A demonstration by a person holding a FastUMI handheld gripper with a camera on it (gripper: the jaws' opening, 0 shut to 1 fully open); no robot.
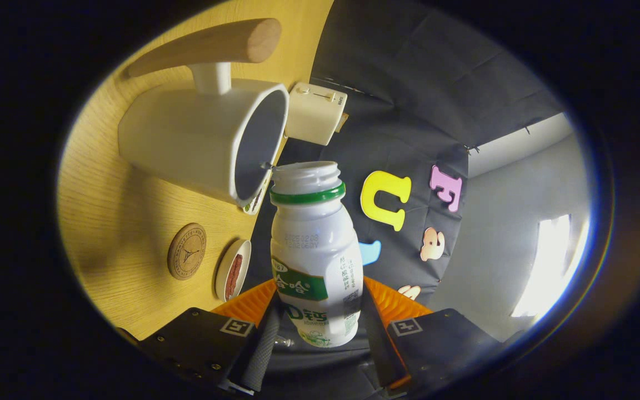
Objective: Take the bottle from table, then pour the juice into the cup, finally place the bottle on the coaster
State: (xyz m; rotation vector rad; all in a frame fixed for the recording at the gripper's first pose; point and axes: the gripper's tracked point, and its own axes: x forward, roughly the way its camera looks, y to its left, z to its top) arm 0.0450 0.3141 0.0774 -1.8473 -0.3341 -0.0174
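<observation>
Bottle (315,250) clamped between both claw (315,328) fingers, mouth at cup (209,141) rim.

Whole view's rolled sideways for me, so the wood-grain table (114,183) w/ light oak finish stands up like a wall. Behind it hangs black cloth (409,83) (creased, w/ a clip at one corner). Past the cloth's edge there's a plain grey wall (498,233) and a bright window (548,266), blown out w/ daylight.
</observation>
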